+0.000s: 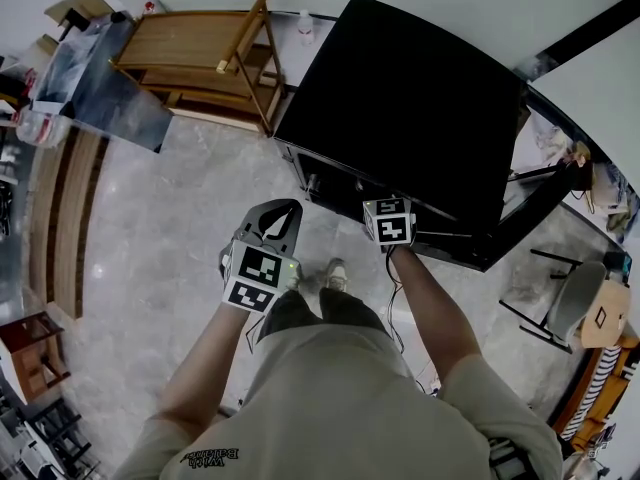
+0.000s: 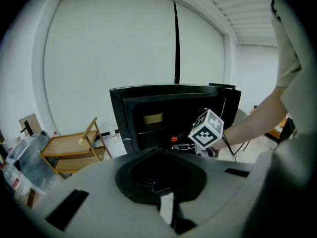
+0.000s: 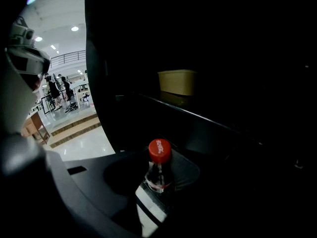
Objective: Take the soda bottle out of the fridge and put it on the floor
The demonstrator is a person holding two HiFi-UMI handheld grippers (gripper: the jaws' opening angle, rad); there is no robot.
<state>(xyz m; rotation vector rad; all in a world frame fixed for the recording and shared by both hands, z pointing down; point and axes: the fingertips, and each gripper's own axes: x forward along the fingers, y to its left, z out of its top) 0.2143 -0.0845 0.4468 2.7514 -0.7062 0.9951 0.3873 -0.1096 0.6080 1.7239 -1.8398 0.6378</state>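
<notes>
The soda bottle, clear with a red cap, stands inside the dark fridge below a shelf. My right gripper reaches into the fridge, its jaws close against the bottle's sides below the neck. In the head view only its marker cube shows at the fridge's opening. From the left gripper view the red cap shows beside that cube. My left gripper hangs in front of the fridge, over the floor. Its tips meet, with nothing between them.
A yellow box sits on the fridge shelf above the bottle. The fridge door stands open to the right. A wooden trolley is left of the fridge, with a small water bottle beside it. A chair stands at the right.
</notes>
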